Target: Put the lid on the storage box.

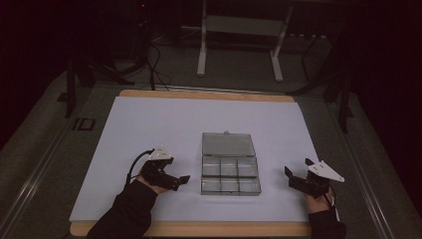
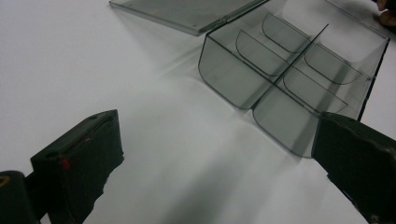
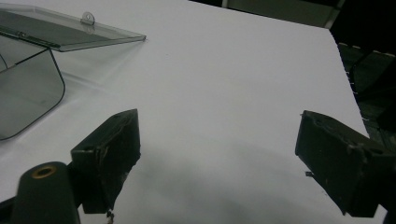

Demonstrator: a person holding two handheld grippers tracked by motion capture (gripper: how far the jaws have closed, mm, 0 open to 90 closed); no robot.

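Note:
A clear plastic box (image 1: 230,178) with several empty compartments sits at the middle of the white sheet (image 1: 149,124). Its lid (image 1: 228,144) lies open and flat behind it. My left gripper (image 1: 183,179) rests on the sheet just left of the box, open, jaws pointing at it, with nothing between them. In the left gripper view the box (image 2: 280,70) lies ahead between the jaws of that gripper (image 2: 219,140). My right gripper (image 1: 297,168) stands open to the right of the box, holding nothing. In the right gripper view, the right gripper (image 3: 219,140) faces bare sheet, with the box (image 3: 23,93) and lid (image 3: 60,30) at the far left.
The sheet covers a wooden board (image 1: 209,93) whose edge shows at the back and front. Beyond the table stand a white metal frame (image 1: 201,55) and dark cables (image 1: 154,64) on the floor. The surroundings are dim.

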